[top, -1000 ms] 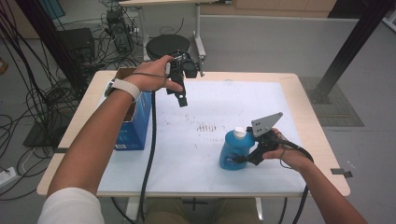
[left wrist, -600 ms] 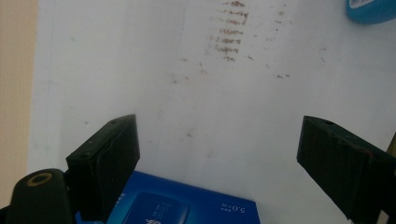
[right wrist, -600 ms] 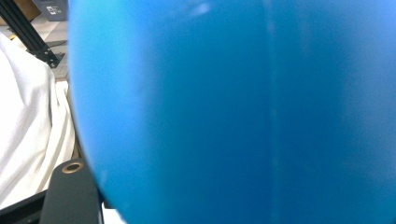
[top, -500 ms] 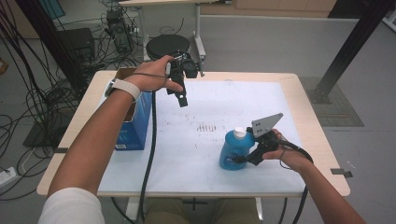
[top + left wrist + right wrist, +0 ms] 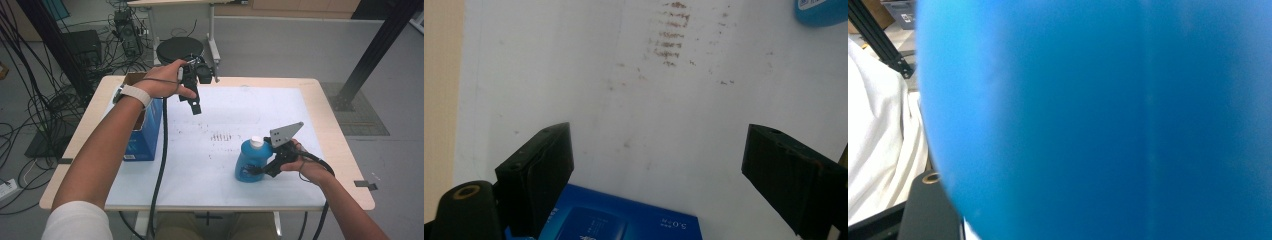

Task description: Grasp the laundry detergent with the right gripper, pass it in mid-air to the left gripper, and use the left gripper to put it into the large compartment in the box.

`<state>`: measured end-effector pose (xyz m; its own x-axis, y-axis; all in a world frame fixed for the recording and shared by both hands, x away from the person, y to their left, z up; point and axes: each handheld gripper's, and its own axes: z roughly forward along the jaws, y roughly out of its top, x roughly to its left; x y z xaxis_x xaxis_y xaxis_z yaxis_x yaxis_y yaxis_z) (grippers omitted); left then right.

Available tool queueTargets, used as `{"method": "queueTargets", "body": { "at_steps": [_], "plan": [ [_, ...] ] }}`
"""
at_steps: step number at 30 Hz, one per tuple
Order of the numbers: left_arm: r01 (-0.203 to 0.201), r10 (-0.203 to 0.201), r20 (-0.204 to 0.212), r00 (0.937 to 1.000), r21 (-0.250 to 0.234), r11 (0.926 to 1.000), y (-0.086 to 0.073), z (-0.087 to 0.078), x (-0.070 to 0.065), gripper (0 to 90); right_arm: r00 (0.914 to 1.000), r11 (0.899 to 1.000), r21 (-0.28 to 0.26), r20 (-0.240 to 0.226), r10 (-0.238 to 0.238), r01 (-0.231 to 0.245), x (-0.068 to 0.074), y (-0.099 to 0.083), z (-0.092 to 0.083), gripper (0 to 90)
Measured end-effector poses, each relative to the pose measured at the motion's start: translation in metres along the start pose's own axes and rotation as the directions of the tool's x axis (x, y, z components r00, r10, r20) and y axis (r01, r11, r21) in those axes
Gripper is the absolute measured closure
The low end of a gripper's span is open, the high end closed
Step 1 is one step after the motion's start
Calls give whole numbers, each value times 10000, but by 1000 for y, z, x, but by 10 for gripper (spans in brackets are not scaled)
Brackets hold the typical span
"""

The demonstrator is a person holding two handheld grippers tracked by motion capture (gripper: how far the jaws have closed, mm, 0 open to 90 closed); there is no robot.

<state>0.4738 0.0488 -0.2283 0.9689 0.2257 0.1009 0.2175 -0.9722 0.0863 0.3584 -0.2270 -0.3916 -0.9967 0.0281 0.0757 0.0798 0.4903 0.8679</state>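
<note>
**Right gripper on the blue bottle, left gripper held wide over the mat**

And here's the blue bottle (image 5: 251, 161), upright with its white cap (image 5: 256, 142) on top, standing on the white mat (image 5: 210, 165) toward the person's side of the table (image 5: 345, 165). That bottle is the landmark. Hard against its right side sits the right gripper (image 5: 265, 167), the right hand (image 5: 306, 162) wrapped behind it and the grey three-cornered plate (image 5: 286, 133) sticking up just right of the cap. In the right gripper view the bottle's blue wall (image 5: 1098, 120) swells right up to the lens, blurred, with one black jaw peeking out at the lower left; the jaws look clamped on the bottle.

Far from the bottle, up and to its left, the left gripper (image 5: 195, 106) hangs above the far edge of the mat in the left hand (image 5: 167, 80), its black cable (image 5: 161, 165) trailing down toward the person. Its jaws stand wide apart with nothing between them — the left gripper view shows bare mat in the gap, and a patch of brown smudges (image 5: 671, 35) beyond.

Well left of the bottle, a blue box (image 5: 145, 137) stands near the table's left edge, partly under the forearm; its top (image 5: 624, 220) shows at the bottom of the left gripper view. Those smudges (image 5: 222, 136) lie just beyond the bottle, to its left.
</note>
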Motion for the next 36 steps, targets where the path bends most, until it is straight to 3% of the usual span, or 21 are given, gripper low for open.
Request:
{"method": "queueTargets", "body": {
  "at_steps": [36],
  "plan": [
    [4, -4, 20, 10000, 42, 10000, 0, 2, 1, 137, 10000, 9996, -256, 23, -75, 76, -1, -4, 3, 374]
  ]
}}
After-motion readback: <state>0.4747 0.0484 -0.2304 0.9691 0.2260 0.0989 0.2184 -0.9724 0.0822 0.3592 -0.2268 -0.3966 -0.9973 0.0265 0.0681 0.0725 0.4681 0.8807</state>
